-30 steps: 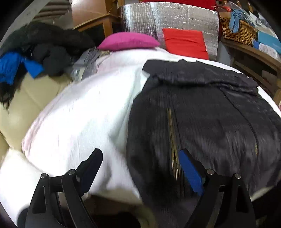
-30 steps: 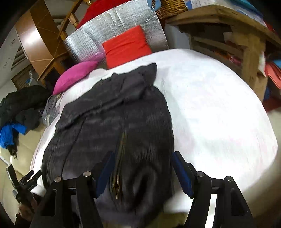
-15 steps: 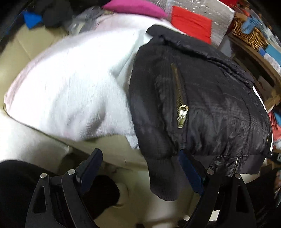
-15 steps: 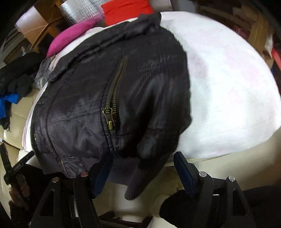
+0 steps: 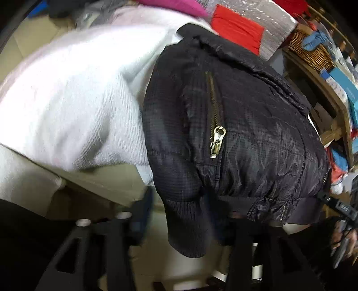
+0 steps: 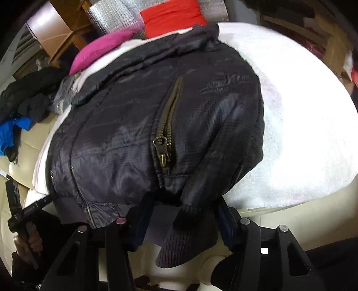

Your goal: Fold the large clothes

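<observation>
So there's one black jacket [image 6: 125, 134] lying on the white fleece blanket [image 6: 302, 125], long axis running from its collar at the top of the frame down to the ribbed hem hanging off the near edge, with two sleeve cuffs dangling and a brass zipper [image 6: 164, 143] on each sleeve. The right gripper [image 6: 181, 223] sits spread around the right cuff at bottom center, and the left gripper [image 5: 181, 220] is spread around the other cuff, blurry. No readable labels; one pink cushion [image 6: 100, 49] and one red cushion [image 6: 172, 15] sit up top.

Jacket [image 6: 138, 125] on blanket [image 6: 302, 116], cuff [image 6: 179, 244] overhanging edge; pillows [image 6: 105, 47] behind.
</observation>
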Demonstrator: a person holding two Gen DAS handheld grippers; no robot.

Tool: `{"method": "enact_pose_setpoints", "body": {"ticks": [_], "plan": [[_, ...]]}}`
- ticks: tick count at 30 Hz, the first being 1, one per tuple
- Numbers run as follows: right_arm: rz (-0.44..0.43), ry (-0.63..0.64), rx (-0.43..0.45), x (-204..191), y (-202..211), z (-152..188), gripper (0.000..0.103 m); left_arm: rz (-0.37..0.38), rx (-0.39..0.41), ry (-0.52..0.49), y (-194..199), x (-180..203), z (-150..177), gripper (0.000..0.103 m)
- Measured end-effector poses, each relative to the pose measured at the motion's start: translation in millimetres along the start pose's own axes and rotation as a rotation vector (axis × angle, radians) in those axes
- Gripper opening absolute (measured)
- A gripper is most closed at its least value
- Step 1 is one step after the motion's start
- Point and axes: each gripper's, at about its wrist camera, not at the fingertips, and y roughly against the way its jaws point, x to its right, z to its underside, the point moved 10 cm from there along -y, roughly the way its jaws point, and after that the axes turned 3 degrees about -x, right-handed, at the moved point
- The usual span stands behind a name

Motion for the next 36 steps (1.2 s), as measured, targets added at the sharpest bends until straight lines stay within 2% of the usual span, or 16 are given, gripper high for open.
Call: {"method": "enact_pose_setpoints", "body": {"ticks": [1, 4, 8, 9, 12, 17, 18, 19, 20, 21, 22, 26, 28, 30, 32, 36], "plan": [[0.004, -0.019, -0.013, 4.1, -3.3, -0.4, 0.061, 0.015, -0.018, 0.025, -3.6, -2.0, 2.2, 0.08], [-0.036, -0.07, -0.042, 12.2, -10.9, -4.2, 0.071, 0.026, -0.064, 0.063, -15.9, -5.3, 6.9, 0.08], [-0.034, -0.074, -0.056, 16.1, -17.8, -7.0, 0.072, 0.049, -0.093, 0.004, -24.0, 12.0, 11.1, 0.075], [-0.025, -0.062, -0.053, 14.9, -16.8, -8.0, 0.07, 0.045, -0.087, -0.037, -23.6, 20.0, 11.9, 0.061], [-0.028, -0.015, -0.03, 9.0, -6.9, -8.7, 0.037, -0.002, -0.054, -0.099, -18.2, 27.9, 11.2, 0.031], [-0.064, 0.014, 0.032, -7.6, 14.3, -17.1, 0.032, 0.017, -0.053, -0.074, -15.7, 26.2, 10.5, 0.026], [-0.052, 0.013, 0.017, -5.1, 9.7, -16.6, 0.033, 0.009, -0.062, -0.076, -16.0, 23.7, 12.6, 0.031], [-0.039, 0.008, -0.002, -0.1, 5.9, -12.2, 0.036, 0.011, -0.075, -0.078, -18.1, 22.2, 13.7, 0.046], [-0.02, -0.006, -0.03, 4.7, -0.7, -7.6, 0.038, 0.033, -0.099, -0.078, -22.8, 23.6, 15.7, 0.055], [-0.017, -0.018, -0.047, 6.5, -6.4, -7.4, 0.053, 0.056, -0.12, -0.078, -27.6, 26.4, 17.4, 0.064], [-0.028, -0.029, -0.06, 7.3, -8.8, -6.2, 0.067, 0.063, -0.139, -0.086, -32.6, 30.0, 19.9, 0.064], [-0.033, -0.036, -0.083, 8.8, -22.0, -2.6, 0.069, 0.026, -0.133, -0.13, -40.0, 35.4, 18.1, 0.057], [-0.034, -0.029, -0.078, 7.2, -25.4, -5.3, 0.07, 0.016, -0.116, -0.135, -37.8, 36.3, 16.2, 0.04], [-0.032, -0.017, -0.063, 5.2, -25.9, -7.1, 0.063, 0.01, -0.096, -0.132, -34.7, 34.8, 14.2, 0.026], [-0.031, 0.013, -0.045, -2.7, -24.2, -7.0, 0.039, 0.017, -0.083, -0.133, -30.3, 37.0, 12.1, 0.019], [-0.026, 0.09, 0.037, -23.3, 5.7, -11.3, 0.032, 0.026, -0.038, -0.187, -8.3, 45.8, 8.3, 0.014]]}}
